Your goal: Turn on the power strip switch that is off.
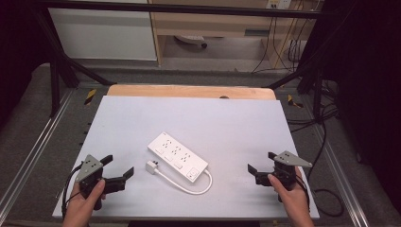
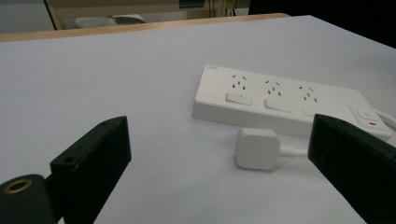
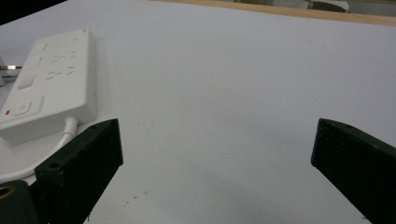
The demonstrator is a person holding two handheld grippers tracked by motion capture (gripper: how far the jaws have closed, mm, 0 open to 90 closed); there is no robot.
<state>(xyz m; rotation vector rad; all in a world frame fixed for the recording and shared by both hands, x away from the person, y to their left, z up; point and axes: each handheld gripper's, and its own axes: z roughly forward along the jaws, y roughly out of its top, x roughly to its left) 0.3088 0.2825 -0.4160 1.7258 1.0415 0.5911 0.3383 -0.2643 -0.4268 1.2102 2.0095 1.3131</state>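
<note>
the left gripper point(image 1: 117, 171) sits low at the near left corner of the desk point(image 1: 142, 118), its jaws spread wide and grasping nothing; a hand point(image 1: 85, 203) holds it from below. in the left gripper view the jaws frame the bare desk surface, with the white plug point(image 2: 257, 148) lying just ahead, near the right jaw.

the right gripper point(image 1: 262, 162) rests near the right edge of the desk, also released, jaws wide apart with only bare surface between them in the right gripper view.

the white power strip point(image 1: 177, 156) lies flat and diagonal in the middle of the desk, between the two grippers and apart from both. its cable point(image 1: 201, 185) loops from the near end round to the plug, which lies just beside the strip on the left gripper's side.
</note>
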